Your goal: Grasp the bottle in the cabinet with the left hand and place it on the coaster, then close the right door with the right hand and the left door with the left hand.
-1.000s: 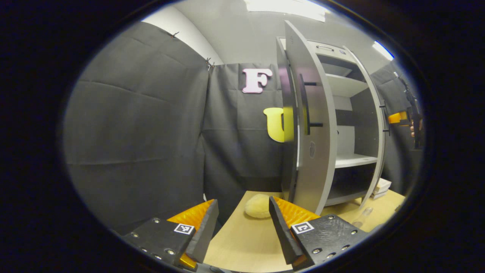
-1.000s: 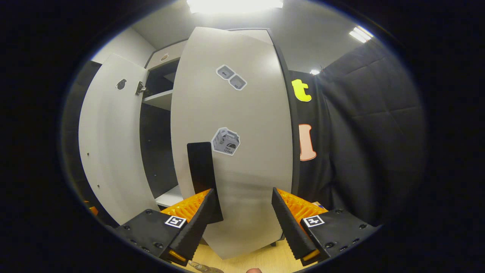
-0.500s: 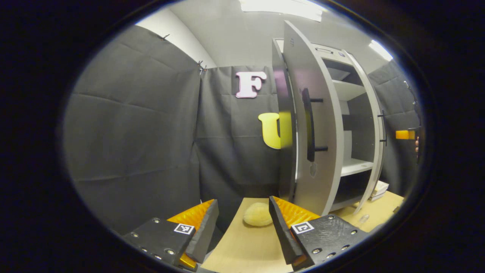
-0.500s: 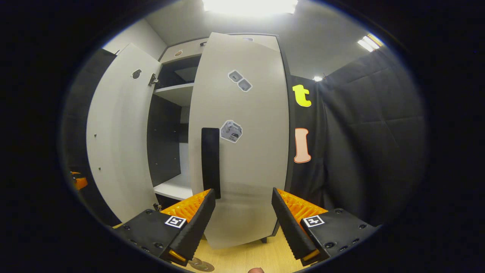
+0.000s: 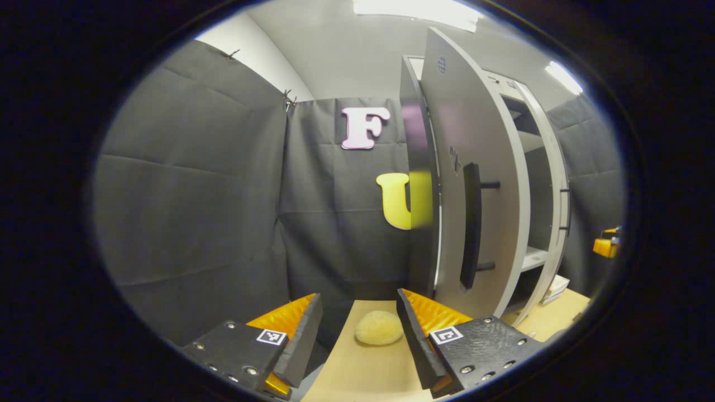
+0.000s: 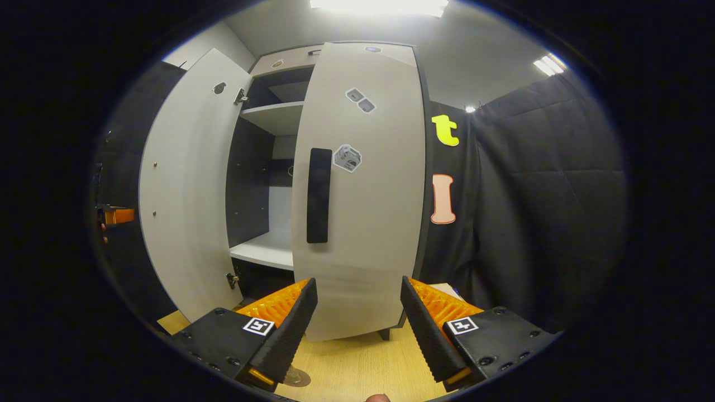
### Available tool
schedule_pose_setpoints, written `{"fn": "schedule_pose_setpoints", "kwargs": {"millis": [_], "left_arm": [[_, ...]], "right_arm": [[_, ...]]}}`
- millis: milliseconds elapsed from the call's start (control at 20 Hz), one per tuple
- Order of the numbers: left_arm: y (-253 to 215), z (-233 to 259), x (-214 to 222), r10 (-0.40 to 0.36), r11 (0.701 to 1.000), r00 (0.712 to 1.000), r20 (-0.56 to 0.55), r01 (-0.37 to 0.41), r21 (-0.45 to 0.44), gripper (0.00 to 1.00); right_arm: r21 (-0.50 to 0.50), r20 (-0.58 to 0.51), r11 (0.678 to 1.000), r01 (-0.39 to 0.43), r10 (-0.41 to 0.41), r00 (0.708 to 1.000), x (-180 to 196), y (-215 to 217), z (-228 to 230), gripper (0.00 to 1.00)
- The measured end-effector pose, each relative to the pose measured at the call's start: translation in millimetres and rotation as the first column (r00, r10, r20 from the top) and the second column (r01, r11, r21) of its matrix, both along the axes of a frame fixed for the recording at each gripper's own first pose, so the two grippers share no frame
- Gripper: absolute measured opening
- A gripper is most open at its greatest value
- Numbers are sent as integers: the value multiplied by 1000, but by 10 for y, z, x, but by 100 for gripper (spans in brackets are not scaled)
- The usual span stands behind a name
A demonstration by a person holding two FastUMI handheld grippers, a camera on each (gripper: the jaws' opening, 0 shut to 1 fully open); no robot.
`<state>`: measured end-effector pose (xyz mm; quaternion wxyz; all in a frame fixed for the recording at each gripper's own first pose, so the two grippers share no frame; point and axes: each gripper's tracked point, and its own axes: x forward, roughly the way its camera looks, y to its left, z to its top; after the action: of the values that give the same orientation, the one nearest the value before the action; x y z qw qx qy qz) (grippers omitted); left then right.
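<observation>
My left gripper (image 5: 358,295) is open and empty, low over the wooden table (image 5: 363,368), to the left of the cabinet. The cabinet's left door (image 5: 480,139) stands open ahead, its outer face and black handle (image 5: 472,223) turned toward me. My right gripper (image 6: 357,282) is open, a little in front of the right door (image 6: 368,223), which is nearly shut; its black handle (image 6: 319,195) is above the fingers. A small round disc (image 6: 299,378) lies on the table by the left finger, partly hidden. The left door (image 6: 184,184) hangs wide open there.
A pale yellow sponge-like lump (image 5: 379,328) lies on the table between my left fingers. A white box (image 5: 556,287) sits by the cabinet's foot. Bare shelves (image 6: 262,251) show through the gap between the doors. Black cloth walls close in on both sides.
The right door has swung toward shut and my right gripper has drawn back from it. My left gripper has moved round toward the left door's outer face; both grippers stayed open.
</observation>
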<state>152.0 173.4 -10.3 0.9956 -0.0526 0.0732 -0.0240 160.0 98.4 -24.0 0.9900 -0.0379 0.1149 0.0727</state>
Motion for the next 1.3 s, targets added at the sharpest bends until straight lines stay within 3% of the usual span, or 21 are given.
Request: {"fn": "schedule_pose_setpoints", "kwargs": {"millis": [550,800,950,1000,1300], "left_arm": [[-467,374,293,-25,999,998,53,26,-27,78],[-476,382,303,4,1000,999,50,-3,-5,78],[-509,397,314,9,1000,999,46,-10,18,77],[-524,399,296,14,1000,999,46,-15,21,78],[-755,434,242,-14,1000,998,53,14,6,77]], "right_arm": [[25,-41,996,83,-82,996,-219,-563,-138,96],[57,-50,991,121,-119,992,-260,-877,-148,96],[83,-54,988,132,-128,990,-245,-1007,-154,92],[91,-55,987,133,-128,990,-244,-1044,-155,96],[84,-58,990,117,-112,992,-216,-1134,-194,96]]}}
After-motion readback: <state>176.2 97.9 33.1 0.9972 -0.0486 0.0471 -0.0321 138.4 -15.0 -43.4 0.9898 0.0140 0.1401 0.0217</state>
